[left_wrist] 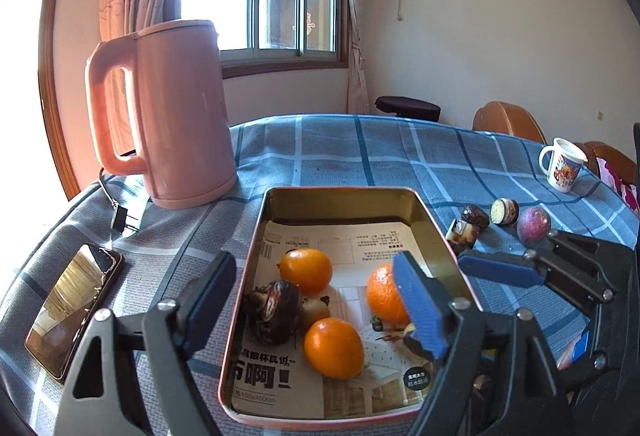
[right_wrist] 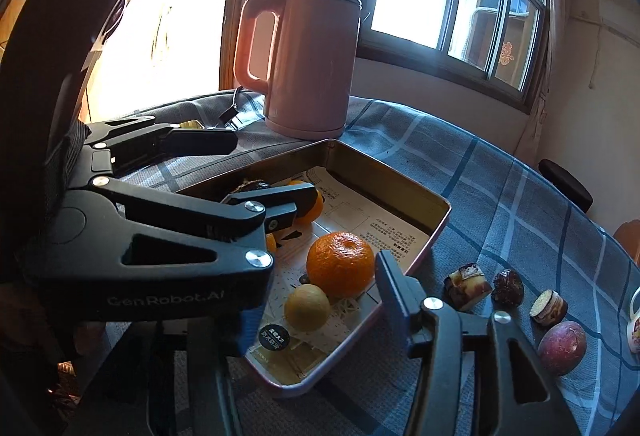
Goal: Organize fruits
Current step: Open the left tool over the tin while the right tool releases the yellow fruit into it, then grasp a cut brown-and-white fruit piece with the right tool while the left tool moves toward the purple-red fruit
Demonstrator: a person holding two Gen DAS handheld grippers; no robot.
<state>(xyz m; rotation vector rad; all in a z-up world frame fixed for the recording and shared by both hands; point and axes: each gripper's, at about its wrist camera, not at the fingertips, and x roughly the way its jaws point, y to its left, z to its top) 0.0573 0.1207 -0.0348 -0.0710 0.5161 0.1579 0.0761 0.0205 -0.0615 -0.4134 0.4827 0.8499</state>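
Here the tin tray (left_wrist: 348, 196) runs lengthwise away from the wide-open, empty left claw (left_wrist: 316, 300); right claw (right_wrist: 320, 300) likewise.

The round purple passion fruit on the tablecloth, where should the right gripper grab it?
Grip the round purple passion fruit across its widest middle, coming from above. It is smooth and rounded, lies free on the checked cloth, and the cut eggplant piece sits close behind it.

Metal tray (left_wrist: 432, 228), paper-lined: three oranges (left_wrist: 306, 270) (left_wrist: 333, 348) (left_wrist: 386, 294), a small yellowish fruit (right_wrist: 307, 307) and a dark wrinkled fruit (left_wrist: 274, 312) inside. Purple passion fruit (left_wrist: 533, 225) on cloth, beyond tray's right edge.
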